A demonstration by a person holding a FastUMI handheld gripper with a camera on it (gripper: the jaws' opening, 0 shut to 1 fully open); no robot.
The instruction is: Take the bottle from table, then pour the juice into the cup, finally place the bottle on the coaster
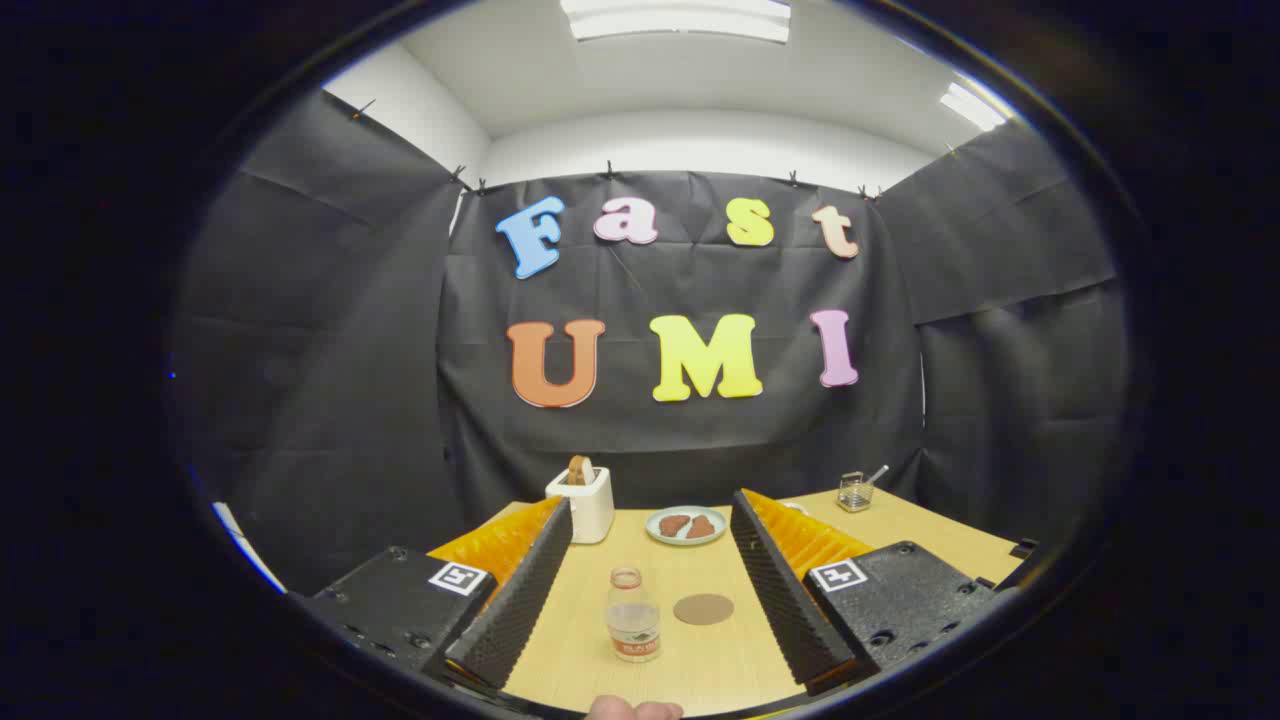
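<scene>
It looks like a recording booth inside a room: black cloth walls point(330, 400) clipped up around a wooden worktop point(700, 650), with white ceiling lights point(675, 18) above.

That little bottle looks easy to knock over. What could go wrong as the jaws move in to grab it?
1. The small clear plastic bottle stands upright between the open gripper jaws, untouched; an off-centre closing could tip it.
2. It has no cap, so a tip might spill juice on the wooden table.
3. The round brown coaster lies close beside it; a nudge could slide the bottle onto it early.
</scene>
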